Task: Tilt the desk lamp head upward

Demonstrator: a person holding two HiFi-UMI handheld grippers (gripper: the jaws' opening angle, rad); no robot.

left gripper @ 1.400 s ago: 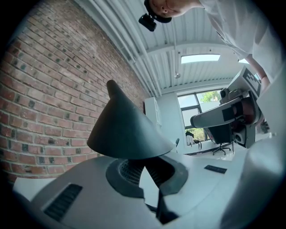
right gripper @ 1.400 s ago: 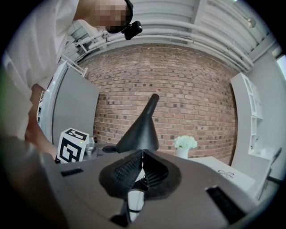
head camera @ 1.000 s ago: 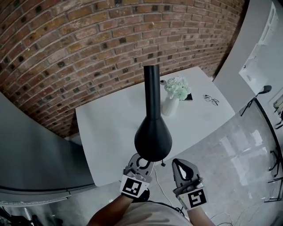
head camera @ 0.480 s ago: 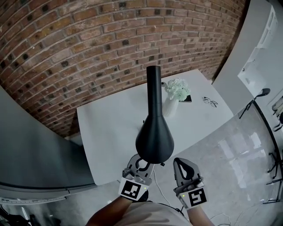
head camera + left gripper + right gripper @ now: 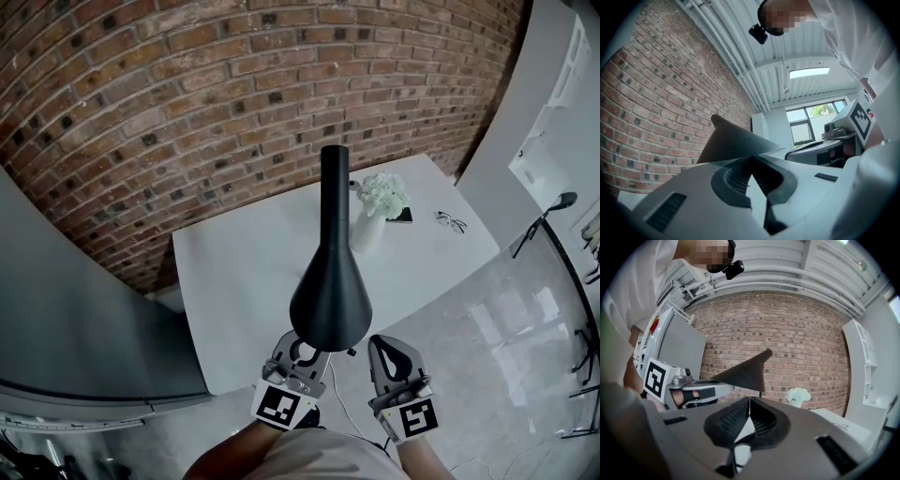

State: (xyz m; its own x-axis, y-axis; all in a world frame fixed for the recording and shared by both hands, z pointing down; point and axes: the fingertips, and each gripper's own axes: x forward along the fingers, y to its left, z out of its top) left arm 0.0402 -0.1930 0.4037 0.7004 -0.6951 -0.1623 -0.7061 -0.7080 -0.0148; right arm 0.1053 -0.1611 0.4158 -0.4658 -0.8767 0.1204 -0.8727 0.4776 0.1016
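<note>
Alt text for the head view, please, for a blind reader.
A black cone-shaped desk lamp head, seen from above, stands over a white table. The left hand-held gripper is at its wide rim, the right hand-held gripper beside it; a flower vase and glasses sit behind.

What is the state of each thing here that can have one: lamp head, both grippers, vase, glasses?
Lamp head: tilted, narrow end higher than the wide end.
Left gripper: jaws together, tips at the lamp head's lower edge.
Right gripper: jaws together, nothing between them.
Vase: upright on the table, flowers in it.
Glasses: lying on the table.
</note>
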